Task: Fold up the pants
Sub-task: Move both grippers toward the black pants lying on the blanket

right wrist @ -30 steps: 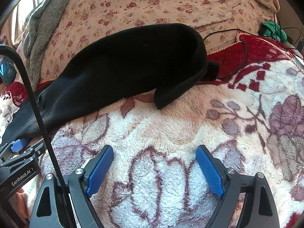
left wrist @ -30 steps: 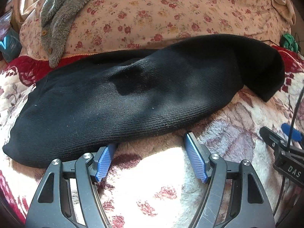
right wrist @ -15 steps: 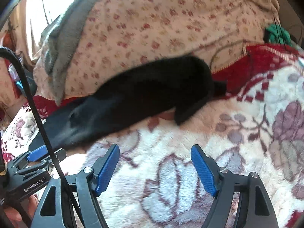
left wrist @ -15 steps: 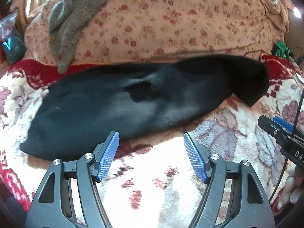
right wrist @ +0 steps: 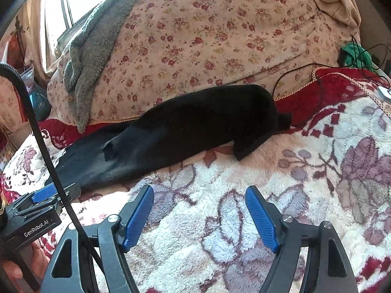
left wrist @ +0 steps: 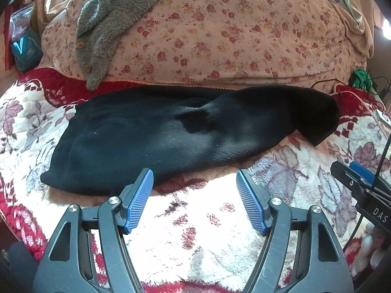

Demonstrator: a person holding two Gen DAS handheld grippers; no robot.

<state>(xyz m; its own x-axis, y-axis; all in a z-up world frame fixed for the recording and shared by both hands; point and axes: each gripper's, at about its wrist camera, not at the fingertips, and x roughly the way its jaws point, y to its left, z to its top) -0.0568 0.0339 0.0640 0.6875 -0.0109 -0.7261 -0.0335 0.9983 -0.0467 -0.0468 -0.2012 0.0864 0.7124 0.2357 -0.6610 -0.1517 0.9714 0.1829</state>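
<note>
The black pants (left wrist: 185, 136) lie folded lengthwise into a long strip across the fleece flowered blanket (left wrist: 195, 232), against a floral duvet. They also show in the right wrist view (right wrist: 195, 127). My left gripper (left wrist: 194, 180) is open and empty, just short of the pants' near edge. My right gripper (right wrist: 199, 195) is open and empty over the blanket, short of the pants' right end. The right gripper shows at the right edge of the left wrist view (left wrist: 361, 183); the left gripper shows at the lower left of the right wrist view (right wrist: 44, 200).
A floral duvet (left wrist: 220, 36) is heaped behind the pants with a grey fleece garment (left wrist: 107, 24) draped over it. A black cable (right wrist: 293, 73) and a green object (right wrist: 354, 56) lie at the far right. A blue packet (left wrist: 24, 48) sits at far left.
Both grippers have drawn back and up from the pants, so more of the bed shows. The left gripper's fingers no longer touch the pants' near edge. The pants have not moved.
</note>
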